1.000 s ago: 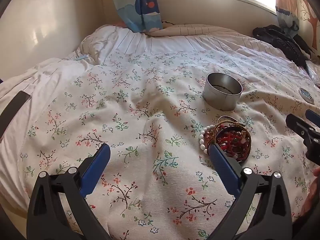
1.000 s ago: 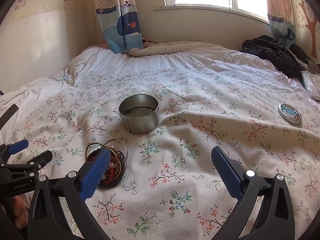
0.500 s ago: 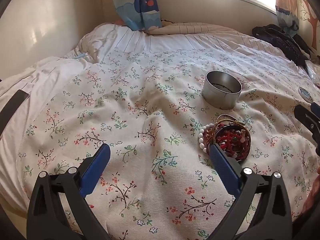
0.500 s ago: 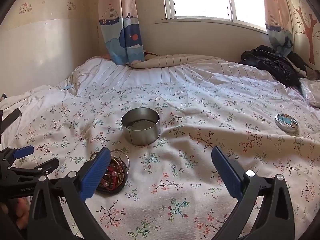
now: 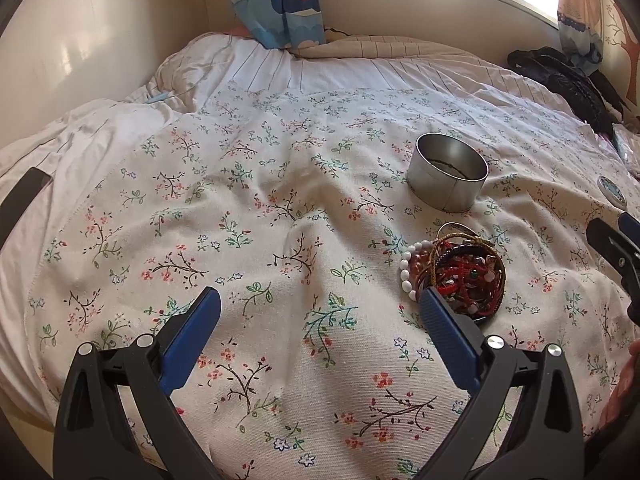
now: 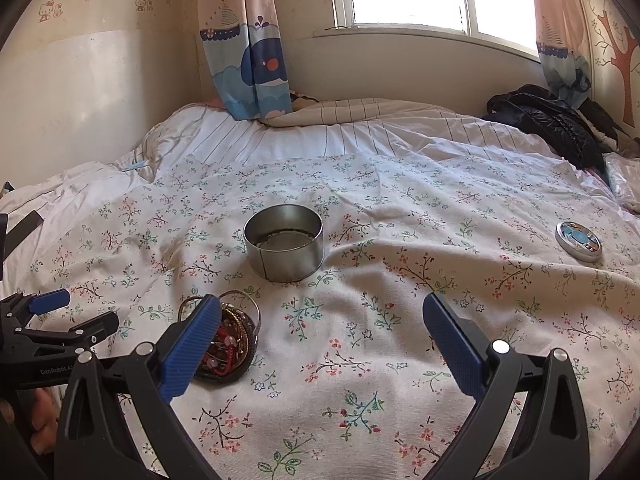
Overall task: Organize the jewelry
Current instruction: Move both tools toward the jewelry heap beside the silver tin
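Left gripper (image 5: 320, 308) spread wide, empty — jewelry pile (image 5: 460, 276) beside its right finger, right gripper (image 6: 320, 314) likewise.

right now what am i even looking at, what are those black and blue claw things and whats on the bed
Those claws are two hand-held grippers, one in each of a person's hands; no robot arm is involved. Each carries a camera looking forward along its blue fingers. One picture comes from the left gripper, the other from the right gripper. Both are open and hold nothing. On the flowered bedspread stand an open round metal tin, a heap of tangled bracelets and beads nearer the grippers, and a small round lid off to the right. A dark jacket lies by the window.
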The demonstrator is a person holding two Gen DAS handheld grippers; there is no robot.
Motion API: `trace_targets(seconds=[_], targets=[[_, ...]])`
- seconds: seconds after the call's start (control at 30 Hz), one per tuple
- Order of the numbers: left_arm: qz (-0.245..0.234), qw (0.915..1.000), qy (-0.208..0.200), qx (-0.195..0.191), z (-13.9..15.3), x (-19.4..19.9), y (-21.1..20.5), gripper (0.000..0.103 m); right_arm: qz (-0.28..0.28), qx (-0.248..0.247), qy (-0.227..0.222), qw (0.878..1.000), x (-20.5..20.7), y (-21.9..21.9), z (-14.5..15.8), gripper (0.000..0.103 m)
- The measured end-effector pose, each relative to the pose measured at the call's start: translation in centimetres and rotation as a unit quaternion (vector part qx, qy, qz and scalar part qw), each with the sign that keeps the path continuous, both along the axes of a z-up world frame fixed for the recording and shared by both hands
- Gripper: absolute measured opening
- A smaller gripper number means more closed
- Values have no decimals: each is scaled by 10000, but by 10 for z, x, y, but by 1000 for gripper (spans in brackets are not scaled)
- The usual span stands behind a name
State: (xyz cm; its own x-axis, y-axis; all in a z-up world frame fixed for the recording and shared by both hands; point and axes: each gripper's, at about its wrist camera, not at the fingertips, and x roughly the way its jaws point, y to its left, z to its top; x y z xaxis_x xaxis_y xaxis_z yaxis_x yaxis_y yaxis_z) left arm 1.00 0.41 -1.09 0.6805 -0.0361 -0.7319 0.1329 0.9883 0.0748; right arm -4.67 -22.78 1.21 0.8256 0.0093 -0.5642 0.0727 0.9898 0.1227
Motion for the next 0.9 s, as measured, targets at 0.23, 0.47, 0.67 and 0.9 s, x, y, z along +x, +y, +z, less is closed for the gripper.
trace_targets(seconds=[0.23, 0.47, 0.67, 0.9], targets=[[17, 10000, 36, 52, -2, 0, -2, 96, 195, -148, 80, 9997, 3, 9, -2, 97], [141, 9998, 125, 3, -4, 3, 4, 96, 445, -347, 211, 9982, 7, 23, -5, 97], [155, 9998, 146, 46, -5, 4, 2, 95, 570, -391, 386, 9969, 12, 28, -11, 97], [-86, 9999, 116, 47, -4, 2, -6, 95, 498, -320, 518, 9969, 16, 24, -15, 97]])
